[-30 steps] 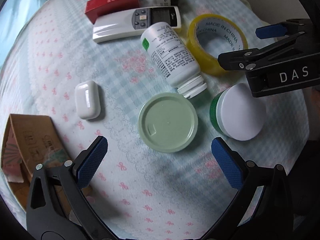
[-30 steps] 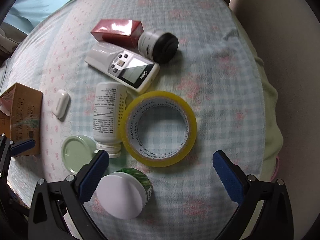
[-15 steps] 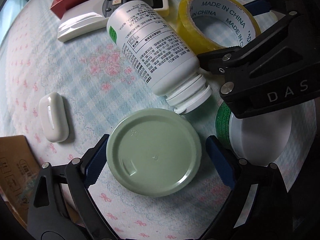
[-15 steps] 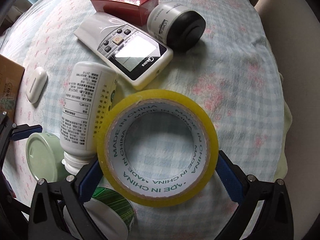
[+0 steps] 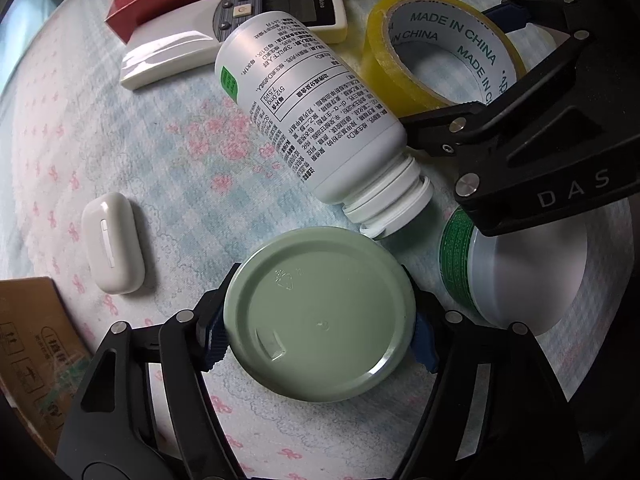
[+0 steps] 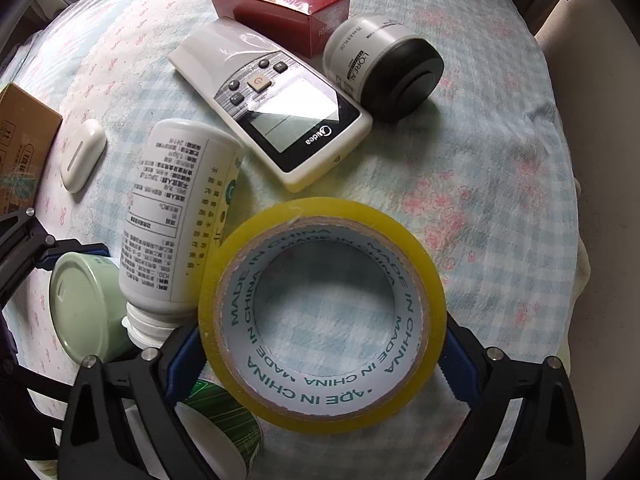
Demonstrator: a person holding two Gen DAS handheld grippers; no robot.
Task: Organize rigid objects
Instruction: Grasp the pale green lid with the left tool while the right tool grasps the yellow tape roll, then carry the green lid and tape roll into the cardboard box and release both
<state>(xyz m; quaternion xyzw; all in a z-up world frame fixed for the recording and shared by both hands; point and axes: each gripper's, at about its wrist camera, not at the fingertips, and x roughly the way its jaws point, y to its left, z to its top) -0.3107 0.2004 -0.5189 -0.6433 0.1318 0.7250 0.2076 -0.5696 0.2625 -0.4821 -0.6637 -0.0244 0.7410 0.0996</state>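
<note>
My left gripper (image 5: 318, 334) is shut on a pale green round jar (image 5: 320, 312), blue pads pressed to both its sides; the jar also shows in the right wrist view (image 6: 86, 304). My right gripper (image 6: 320, 354) is shut on a yellow tape roll (image 6: 424, 280), pads against its outer rim; the roll also shows in the left wrist view (image 5: 384, 40). A white pill bottle (image 5: 316, 120) lies on its side between jar and roll, open neck toward the jar.
On the checked cloth (image 6: 500, 200) lie a white remote (image 6: 276, 108), a red box (image 6: 280, 4), a black-lidded cream jar (image 6: 384, 64), a white earbud case (image 5: 112, 242), a green-banded white tub (image 5: 520, 276) and a cardboard box (image 5: 32, 352) at left.
Both grippers moved forward and down and closed: the left onto the green jar, the right onto the tape roll. One second ago both were open and further back.
</note>
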